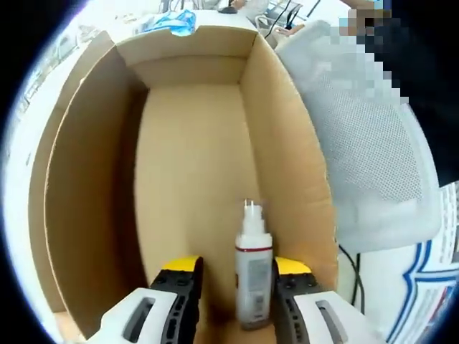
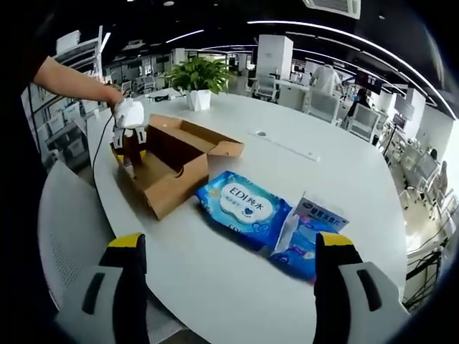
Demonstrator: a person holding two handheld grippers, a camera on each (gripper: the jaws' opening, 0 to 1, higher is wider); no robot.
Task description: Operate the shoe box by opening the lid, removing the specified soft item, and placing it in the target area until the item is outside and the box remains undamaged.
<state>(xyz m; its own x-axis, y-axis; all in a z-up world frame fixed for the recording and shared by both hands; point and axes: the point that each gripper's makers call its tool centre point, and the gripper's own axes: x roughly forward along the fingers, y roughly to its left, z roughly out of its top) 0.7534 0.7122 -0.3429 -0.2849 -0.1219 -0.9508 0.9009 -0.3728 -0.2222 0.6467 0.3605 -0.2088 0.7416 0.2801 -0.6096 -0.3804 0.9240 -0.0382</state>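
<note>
We see left gripper (image 1: 237,283) inside open brown cardboard shoe box (image 1: 193,136), jaws astride small white plastic bottle (image 1: 252,276), grip unconfirmed. Right gripper (image 2: 229,265) wide open, empty; blue wipes packs (image 2: 244,204) at 12 o'clock.

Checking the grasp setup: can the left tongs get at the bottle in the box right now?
Probably yes. The left tongs are open inside the box, whose lid is already up, and the white bottle stands upright between their jaws with nothing in between.

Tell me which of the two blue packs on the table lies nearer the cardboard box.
The larger blue pack marked EDI lies nearer the cardboard box; the smaller pack sits beyond it, by the right gripper's jaw.
</note>
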